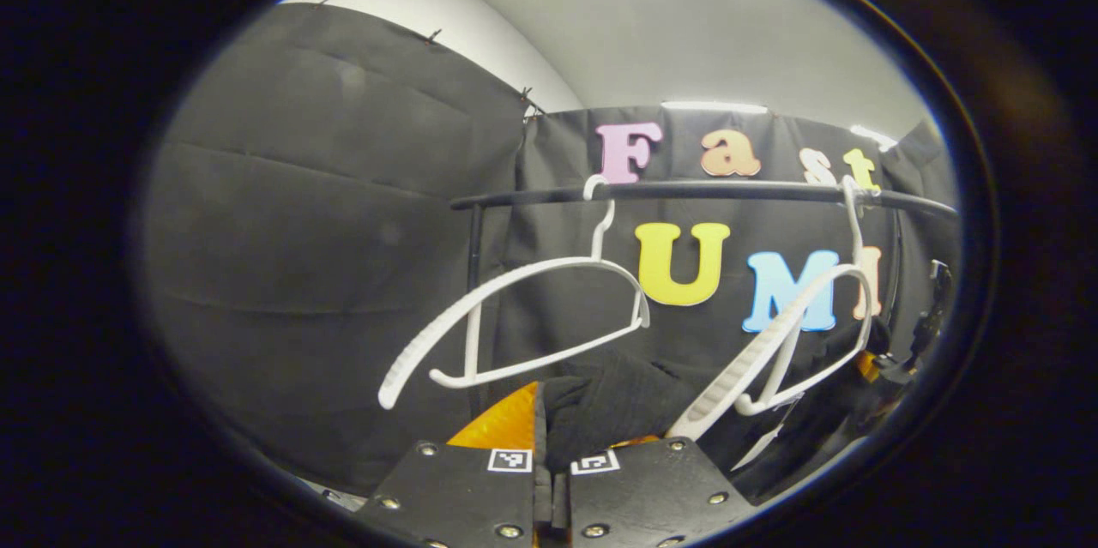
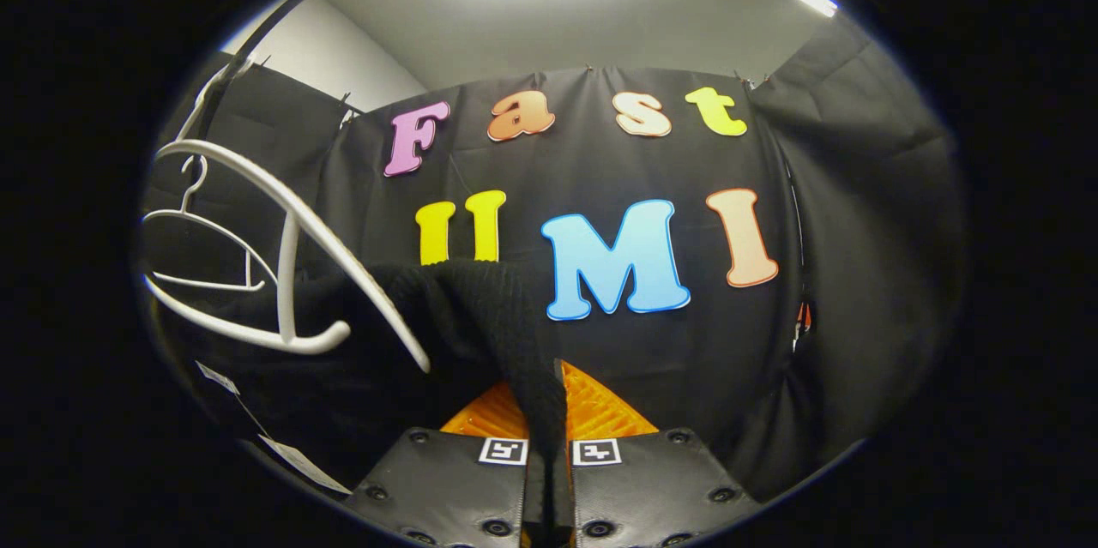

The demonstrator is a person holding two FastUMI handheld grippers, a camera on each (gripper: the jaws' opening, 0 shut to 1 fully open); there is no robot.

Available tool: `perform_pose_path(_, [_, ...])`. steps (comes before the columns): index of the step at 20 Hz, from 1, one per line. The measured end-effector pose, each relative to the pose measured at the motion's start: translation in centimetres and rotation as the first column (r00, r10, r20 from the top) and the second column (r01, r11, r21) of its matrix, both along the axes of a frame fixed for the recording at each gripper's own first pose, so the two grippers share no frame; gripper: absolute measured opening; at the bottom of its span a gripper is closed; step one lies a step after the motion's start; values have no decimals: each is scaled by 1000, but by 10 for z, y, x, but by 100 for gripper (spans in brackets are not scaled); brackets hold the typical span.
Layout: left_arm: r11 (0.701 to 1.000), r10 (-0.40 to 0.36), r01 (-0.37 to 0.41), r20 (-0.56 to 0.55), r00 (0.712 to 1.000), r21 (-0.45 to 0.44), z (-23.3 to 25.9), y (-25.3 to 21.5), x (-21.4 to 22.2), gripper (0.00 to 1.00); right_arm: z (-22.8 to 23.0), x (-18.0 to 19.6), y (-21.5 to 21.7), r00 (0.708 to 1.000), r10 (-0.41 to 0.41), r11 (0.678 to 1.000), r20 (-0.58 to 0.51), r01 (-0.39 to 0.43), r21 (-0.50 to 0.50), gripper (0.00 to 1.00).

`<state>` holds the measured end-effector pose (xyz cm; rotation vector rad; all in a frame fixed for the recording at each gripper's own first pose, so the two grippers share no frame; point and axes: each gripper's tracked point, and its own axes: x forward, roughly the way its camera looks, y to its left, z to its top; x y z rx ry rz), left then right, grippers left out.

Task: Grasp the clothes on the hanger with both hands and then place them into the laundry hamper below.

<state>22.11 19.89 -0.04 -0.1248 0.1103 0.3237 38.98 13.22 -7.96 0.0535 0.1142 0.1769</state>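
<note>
With the left claw [image 1: 552, 466] and the right claw [image 2: 549, 458] each clamped on a fold of the black knit garment [image 2: 480, 308], which hangs just beside the tilted white hanger [image 1: 772, 342] under the rail [image 1: 703, 190], we should lower both together to the hamper.

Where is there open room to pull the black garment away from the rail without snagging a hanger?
Right gripper view: open to the right of the black garment, toward the bare booth wall. Crowded left, where the near hanger overlaps it. Left gripper view: a gap lies between the two hangers under the rail.
</note>
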Motion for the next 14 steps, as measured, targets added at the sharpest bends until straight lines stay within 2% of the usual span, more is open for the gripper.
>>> perform_pose_path(7, [999, -18, 21, -53, 998, 38, -39, -9, -14, 0, -32, -27, -9, 998, -1, 999, -61, -2, -50, 5])
perform_pose_path(14, [997, -55, 61, -137, 989, 44, -88, -15, -45, 0, -69, -83, -1, 988, 33, 994, -151, -48, -99, 5])
